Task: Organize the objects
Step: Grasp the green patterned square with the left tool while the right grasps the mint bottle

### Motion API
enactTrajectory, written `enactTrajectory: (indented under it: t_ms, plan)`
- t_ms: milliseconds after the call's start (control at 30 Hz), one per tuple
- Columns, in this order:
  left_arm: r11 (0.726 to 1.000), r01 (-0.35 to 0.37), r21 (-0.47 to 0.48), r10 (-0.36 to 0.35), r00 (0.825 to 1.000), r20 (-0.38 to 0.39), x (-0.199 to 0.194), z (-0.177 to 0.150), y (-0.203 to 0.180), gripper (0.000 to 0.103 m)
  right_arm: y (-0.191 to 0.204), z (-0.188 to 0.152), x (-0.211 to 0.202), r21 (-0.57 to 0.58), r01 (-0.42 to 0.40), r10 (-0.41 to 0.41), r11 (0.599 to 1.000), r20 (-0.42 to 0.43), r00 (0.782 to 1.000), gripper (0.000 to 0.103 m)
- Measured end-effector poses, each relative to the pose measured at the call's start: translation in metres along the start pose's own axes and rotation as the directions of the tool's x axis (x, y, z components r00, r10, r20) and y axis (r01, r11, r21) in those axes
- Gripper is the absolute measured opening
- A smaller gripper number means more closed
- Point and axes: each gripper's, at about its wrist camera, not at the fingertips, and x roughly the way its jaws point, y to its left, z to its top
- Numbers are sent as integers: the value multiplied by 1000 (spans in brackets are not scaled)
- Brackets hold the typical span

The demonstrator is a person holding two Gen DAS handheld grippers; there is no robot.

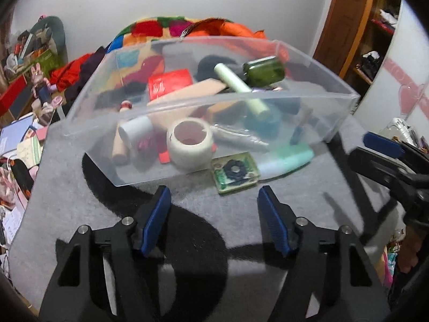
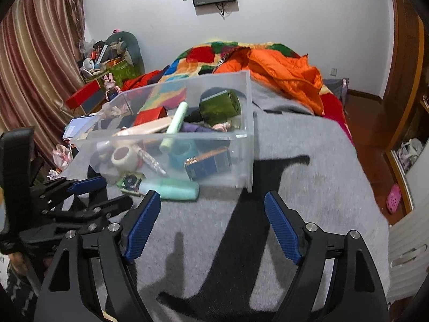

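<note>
Bin (image 1: 187, 112), clear plastic, sits on the grey blanket (image 1: 80, 187) toward its far edge, already heaped with tape roll (image 1: 189, 145), green bottle (image 1: 264, 71), red box (image 1: 170, 83) and tubes, so sorting looks nearly done. Left gripper (image 1: 214, 220) and right gripper (image 2: 213, 226) both hover over bare blanket short of the bin, jaws spread wide and holding nothing, likely poised between picks. Right view alone shows a blue box (image 2: 207, 165) against the bin's near wall; left view alone shows the white cup (image 1: 135, 131).
</note>
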Motion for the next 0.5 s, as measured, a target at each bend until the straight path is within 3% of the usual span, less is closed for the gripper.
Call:
enactTrajectory:
  t_ms: [133, 200, 267, 367, 500]
  plan:
    - [1000, 1, -11, 0, 1000, 12, 2, 3, -7, 66, -2, -4, 7, 12, -8, 8, 1000, -24, 1000, 78]
    - [1000, 11, -17, -11, 1000, 12, 4, 7, -11, 53, 0, -6, 11, 10, -6, 7, 1000, -36, 999, 78]
    - [1000, 18, -21, -17, 1000, 12, 7, 10, -15, 50, 2, -8, 15, 3, -2, 2, 1000, -46, 999, 79]
    - [999, 32, -28, -32, 999, 20, 7, 10, -15, 38, 5, -12, 18, -4, -12, 12, 1000, -60, 998, 79]
    - [997, 50, -57, -49, 998, 32, 3, 5, -6, 35, 11, -12, 23, -8, -29, 28, 1000, -73, 997, 81]
